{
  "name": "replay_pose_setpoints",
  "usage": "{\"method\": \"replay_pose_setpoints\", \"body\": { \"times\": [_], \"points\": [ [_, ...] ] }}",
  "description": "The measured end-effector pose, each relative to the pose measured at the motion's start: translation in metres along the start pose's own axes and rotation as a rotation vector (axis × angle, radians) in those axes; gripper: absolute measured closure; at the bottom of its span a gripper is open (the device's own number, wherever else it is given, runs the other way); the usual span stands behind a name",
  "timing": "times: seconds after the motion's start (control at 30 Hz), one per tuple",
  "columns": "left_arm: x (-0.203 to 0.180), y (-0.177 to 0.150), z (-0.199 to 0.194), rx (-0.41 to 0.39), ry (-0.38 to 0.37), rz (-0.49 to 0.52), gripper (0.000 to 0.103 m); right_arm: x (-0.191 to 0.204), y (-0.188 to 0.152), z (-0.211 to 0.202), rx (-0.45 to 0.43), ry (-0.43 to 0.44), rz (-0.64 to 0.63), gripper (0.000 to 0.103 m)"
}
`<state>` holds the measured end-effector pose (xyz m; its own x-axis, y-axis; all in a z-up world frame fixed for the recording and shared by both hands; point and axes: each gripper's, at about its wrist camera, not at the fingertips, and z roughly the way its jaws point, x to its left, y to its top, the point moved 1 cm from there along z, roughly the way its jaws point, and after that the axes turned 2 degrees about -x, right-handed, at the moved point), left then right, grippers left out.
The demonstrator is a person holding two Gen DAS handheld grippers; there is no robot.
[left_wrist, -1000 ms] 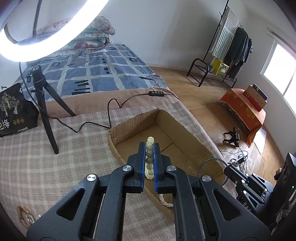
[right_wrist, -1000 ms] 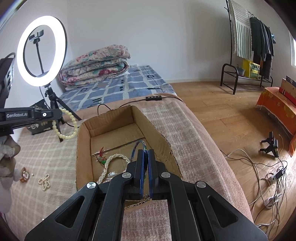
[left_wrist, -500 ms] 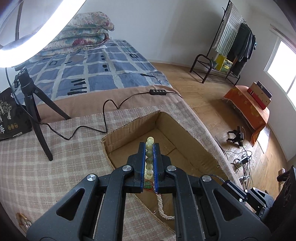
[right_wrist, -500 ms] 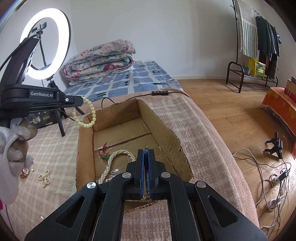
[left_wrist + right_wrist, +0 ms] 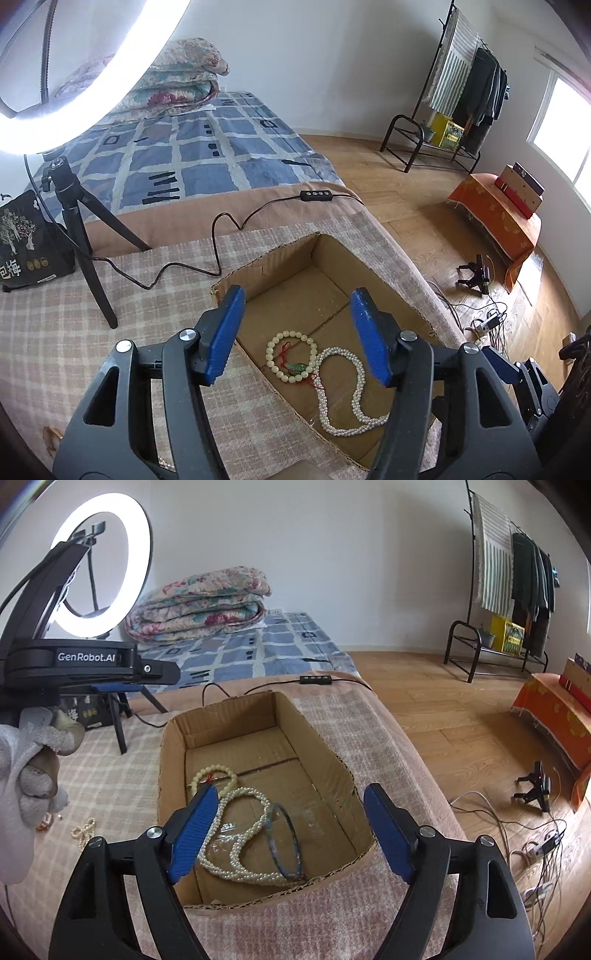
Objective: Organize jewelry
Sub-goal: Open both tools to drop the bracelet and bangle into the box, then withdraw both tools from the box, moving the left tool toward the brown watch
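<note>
An open cardboard box sits on the checked blanket. Inside lie a pale bead bracelet with a red cord, a long pearl necklace and a thin blue bangle. My left gripper hangs over the box's left part, its jaws opening with nothing between them; the right wrist view shows it from the side, held by a gloved hand. My right gripper is above the box's near end, jaws opening and empty.
A ring light on a tripod stands left of the box, and its cable runs behind it. A small pearl piece and a ring lie on the blanket at left. The bed's edge drops to the floor on the right.
Both grippers went from shut to open. The bead bracelet left the left gripper and now lies in the box. The blue bangle left the right gripper and lies in the box.
</note>
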<state>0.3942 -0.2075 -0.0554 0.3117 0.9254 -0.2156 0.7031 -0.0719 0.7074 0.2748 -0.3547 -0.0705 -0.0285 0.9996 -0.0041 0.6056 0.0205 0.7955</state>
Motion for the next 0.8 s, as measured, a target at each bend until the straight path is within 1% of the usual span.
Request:
{"method": "replay_pose_setpoints", "body": {
  "times": [0.07,0.23,0.43,0.6,0.8],
  "points": [
    [0.001,-0.001,-0.005,-0.005,0.0,-0.006,0.036,0.004,-0.001,-0.003,0.005,-0.003,-0.018,0.022],
    [0.002,-0.004,-0.023,-0.014,0.009,-0.001,0.036,0.012,0.001,-0.016,-0.005,-0.021,-0.058,0.022],
    [0.01,-0.007,-0.052,-0.037,0.025,-0.001,0.036,0.015,0.01,-0.036,-0.04,-0.032,-0.045,0.022],
    [0.023,-0.008,-0.079,-0.06,0.037,-0.016,0.036,0.021,0.014,-0.048,-0.06,-0.048,-0.048,0.022],
    [0.042,-0.01,-0.114,-0.097,0.063,-0.024,0.036,0.031,0.017,-0.061,-0.07,-0.046,-0.068,0.022]
  ]
}}
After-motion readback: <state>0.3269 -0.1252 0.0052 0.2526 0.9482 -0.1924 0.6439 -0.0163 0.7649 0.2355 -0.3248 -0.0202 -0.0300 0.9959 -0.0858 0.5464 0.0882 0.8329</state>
